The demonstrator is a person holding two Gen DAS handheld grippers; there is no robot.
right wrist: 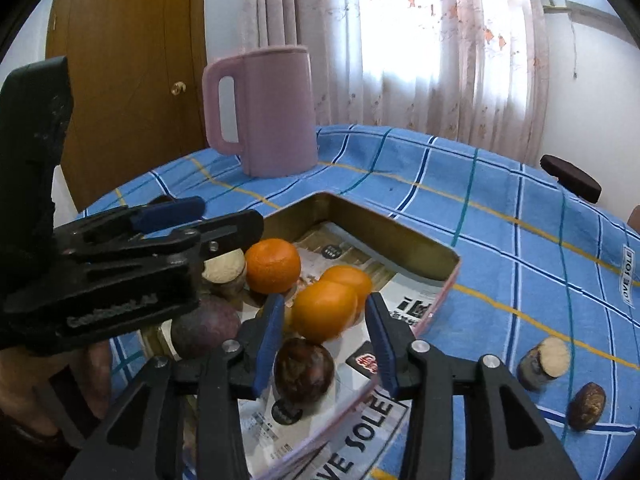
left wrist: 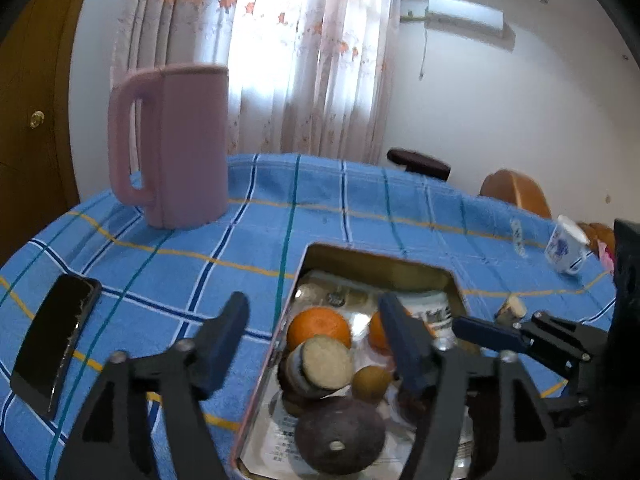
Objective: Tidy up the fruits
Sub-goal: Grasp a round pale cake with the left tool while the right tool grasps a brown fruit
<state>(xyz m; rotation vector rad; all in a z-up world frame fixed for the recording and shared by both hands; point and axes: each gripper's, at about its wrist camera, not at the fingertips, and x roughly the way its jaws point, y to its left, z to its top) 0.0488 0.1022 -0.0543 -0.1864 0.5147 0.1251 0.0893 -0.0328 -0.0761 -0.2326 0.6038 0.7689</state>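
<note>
While tilted down over the tin tray (left wrist: 372, 260) of fruit, the left hand-held gripper (left wrist: 316, 336) stands spread, empty, above a blue plaid counter (left wrist: 200, 248). Seen from the right, the right hand-held gripper (right wrist: 322, 340) gapes around an orange (right wrist: 326, 310) in the tray, pads apart; curtains (right wrist: 400, 40) behind.

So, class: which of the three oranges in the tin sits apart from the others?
The orange nearest the pink jug; the other two oranges touch each other.

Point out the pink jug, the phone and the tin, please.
jug (left wrist: 188, 148): left wrist view, middle of its body.
phone (left wrist: 54, 344): left wrist view, middle of its dark screen.
tin (right wrist: 380, 224): right wrist view, inner face of its far wall.
</note>
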